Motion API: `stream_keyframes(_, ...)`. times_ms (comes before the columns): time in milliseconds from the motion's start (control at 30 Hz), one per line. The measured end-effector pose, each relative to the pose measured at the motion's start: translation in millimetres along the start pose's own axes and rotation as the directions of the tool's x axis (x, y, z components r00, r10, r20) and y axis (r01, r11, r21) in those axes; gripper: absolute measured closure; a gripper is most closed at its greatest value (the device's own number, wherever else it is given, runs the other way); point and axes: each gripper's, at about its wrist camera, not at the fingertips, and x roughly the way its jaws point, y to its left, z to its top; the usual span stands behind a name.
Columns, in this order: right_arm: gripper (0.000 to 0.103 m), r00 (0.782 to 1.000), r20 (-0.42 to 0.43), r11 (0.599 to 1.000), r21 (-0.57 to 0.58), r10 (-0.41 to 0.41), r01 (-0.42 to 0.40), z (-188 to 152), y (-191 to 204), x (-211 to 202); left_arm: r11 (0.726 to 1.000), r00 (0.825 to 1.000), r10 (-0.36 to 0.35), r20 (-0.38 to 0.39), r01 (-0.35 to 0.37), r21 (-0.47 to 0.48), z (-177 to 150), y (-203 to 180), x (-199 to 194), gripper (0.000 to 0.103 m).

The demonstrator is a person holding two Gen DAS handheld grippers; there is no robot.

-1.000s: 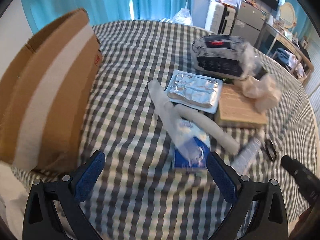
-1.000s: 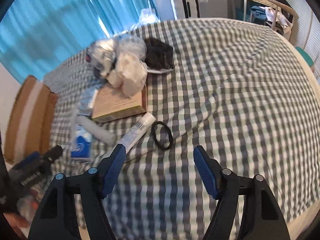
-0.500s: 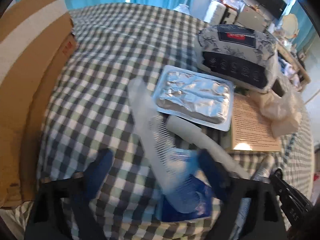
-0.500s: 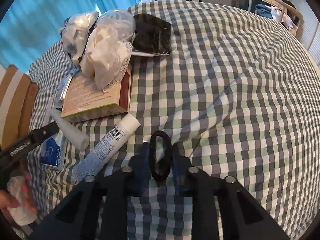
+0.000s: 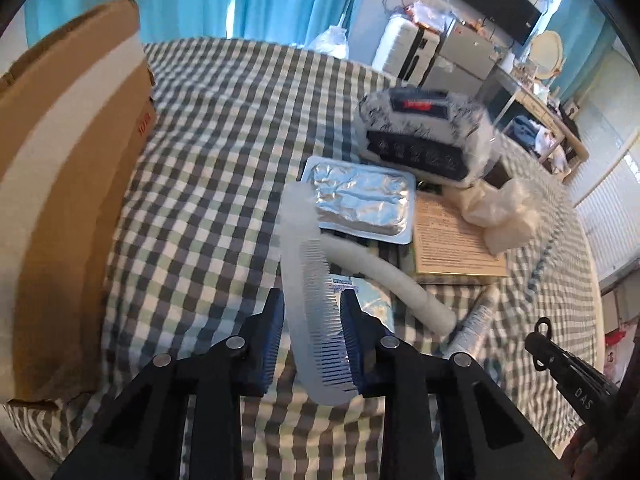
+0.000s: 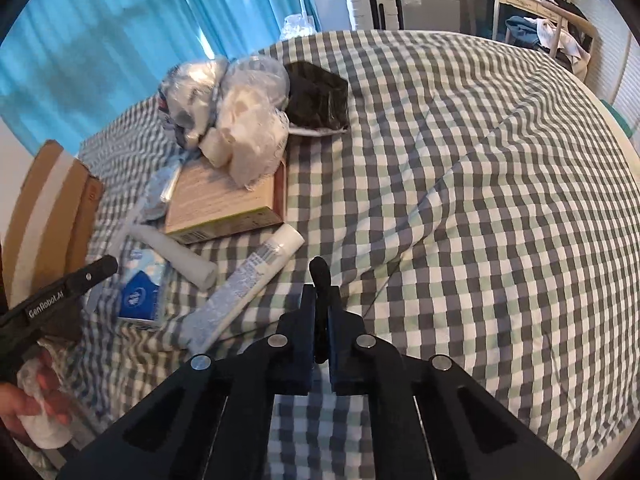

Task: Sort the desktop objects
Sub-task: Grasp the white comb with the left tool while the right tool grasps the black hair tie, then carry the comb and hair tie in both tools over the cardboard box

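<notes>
My left gripper [image 5: 312, 320] is shut on a clear plastic comb [image 5: 308, 264] and holds it above the checked cloth [image 5: 208, 184]. My right gripper [image 6: 320, 320] is shut on a black hair tie [image 6: 321, 276], squeezed flat between the pads and lifted off the cloth. On the cloth lie a blue tissue pack [image 6: 140, 292], a white roll [image 6: 180, 250], a white tube [image 6: 244, 284], a foil blister pack [image 5: 360, 200] and a tan box [image 6: 224, 200].
A cardboard box [image 5: 68, 184] stands at the left. A wrapped patterned package [image 5: 424, 140], a white plastic bag [image 6: 252, 140] and a black pouch [image 6: 316, 96] sit at the back of the pile. The cloth's right half [image 6: 480, 184] is bare.
Both grippers went from open to shut. The left closed on the comb and lifted it; the right moved onto the hair tie, closed on it and raised it.
</notes>
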Motion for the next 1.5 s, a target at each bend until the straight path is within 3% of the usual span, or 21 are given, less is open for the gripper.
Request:
stream_keyframes(300, 0.098, 0.998, 0.047, 1.0, 0.006, 0.031, -0.031, 2, 28, -29, 0.999, 1.0, -0.013, 0.007, 0.013, 0.045, -1, -6, -29, 0.077)
stream_keyframes(567, 0.098, 0.996, 0.068, 0.998, 0.013, 0.057, -0.058, -3, 36, -53, 0.994, 1.0, -0.002, -0.023, 0.005, 0.106, -25, -12, -43, 0.078)
stream_keyframes(700, 0.098, 0.994, 0.083, 0.997, 0.008, 0.069, -0.07, -4, 42, -60, 0.993, 0.997, -0.012, -0.079, 0.021, 0.12, -44, -13, -29, 0.078)
stream_keyframes(767, 0.098, 0.994, 0.079, 0.997, 0.003, 0.078, -0.078, -5, 44, -60, 0.99, 0.994, 0.003, -0.108, 0.012, 0.141, -50, -17, -17, 0.085)
stream_keyframes(933, 0.098, 0.995, 0.056, 0.996, 0.017, 0.086, -0.087, -8, 40, -50, 0.985, 0.988, 0.022, -0.152, 0.005, 0.173, -56, -25, 12, 0.084)
stream_keyframes(1033, 0.098, 0.995, 0.044, 0.996, 0.028, 0.085, -0.086, -7, 37, -44, 0.985, 0.989, 0.017, -0.148, 0.009, 0.171, -52, -28, 20, 0.066)
stream_keyframes(1067, 0.098, 0.995, 0.039, 0.996, 0.031, 0.087, -0.088, -7, 36, -41, 0.985, 0.989, 0.029, -0.144, -0.003, 0.172, -51, -29, 23, 0.047)
stream_keyframes(1100, 0.098, 0.996, 0.037, 0.996, 0.035, 0.085, -0.087, -7, 35, -39, 0.985, 0.988, 0.038, -0.148, -0.011, 0.173, -49, -30, 26, 0.037)
stream_keyframes(1133, 0.098, 0.996, 0.031, 0.995, 0.036, 0.087, -0.088, -7, 35, -36, 0.985, 0.988, 0.047, -0.15, -0.021, 0.172, -49, -30, 30, 0.037)
stream_keyframes(1167, 0.098, 0.996, 0.025, 0.995, 0.036, 0.089, -0.09, -7, 35, -34, 0.985, 0.986, 0.052, -0.156, -0.026, 0.168, -48, -30, 35, 0.038)
stream_keyframes(1200, 0.098, 0.996, 0.021, 0.996, 0.036, 0.087, -0.088, -7, 34, -32, 0.986, 0.985, 0.048, -0.164, -0.02, 0.166, -48, -29, 38, 0.062)
stream_keyframes(1233, 0.098, 0.996, 0.014, 0.996, 0.034, 0.087, -0.088, -8, 35, -29, 0.986, 0.983, 0.026, -0.18, 0.005, 0.168, -49, -29, 41, 0.078)
stream_keyframes(1333, 0.098, 0.996, 0.004, 0.996, 0.034, 0.087, -0.087, -9, 34, -26, 0.978, 0.985, 0.014, -0.175, 0.024, 0.209, -52, -33, 37, 0.079)
stream_keyframes(1500, 0.098, 0.996, 0.012, 0.996, 0.026, 0.086, -0.086, -8, 38, -33, 0.983, 0.985, -0.042, -0.164, 0.07, 0.17, -49, -26, 17, 0.079)
